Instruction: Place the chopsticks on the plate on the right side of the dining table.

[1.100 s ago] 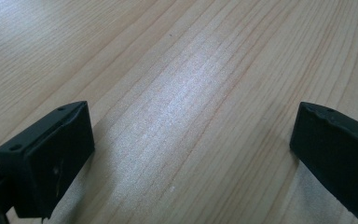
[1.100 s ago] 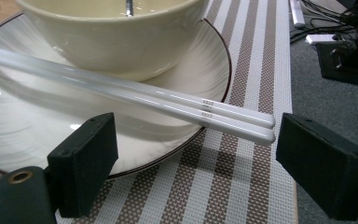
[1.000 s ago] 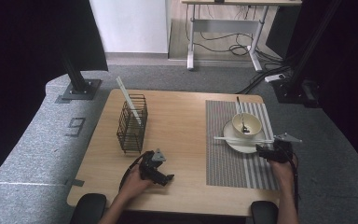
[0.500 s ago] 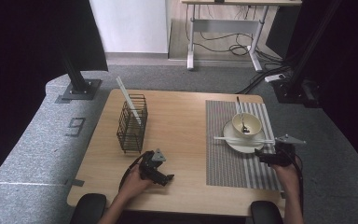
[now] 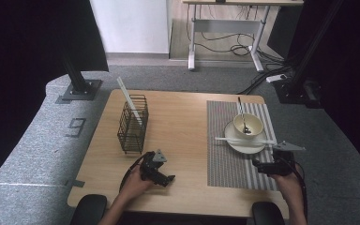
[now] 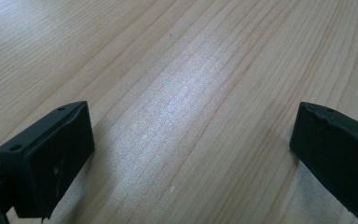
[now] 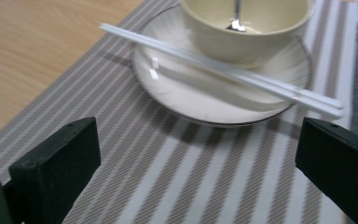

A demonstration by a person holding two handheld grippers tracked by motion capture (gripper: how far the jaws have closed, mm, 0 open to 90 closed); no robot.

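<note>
White chopsticks are lying loosely across the saucer rim just beyond the wide-open, empty right gripper, so a careless approach risks rolling them off.

Two black fingers of the left gripper rise from the bottom corners, set wide apart. Between and beyond them lies bare, pale wooden worktop, its grain running diagonally, with a soft sheen between the fingers.
</note>
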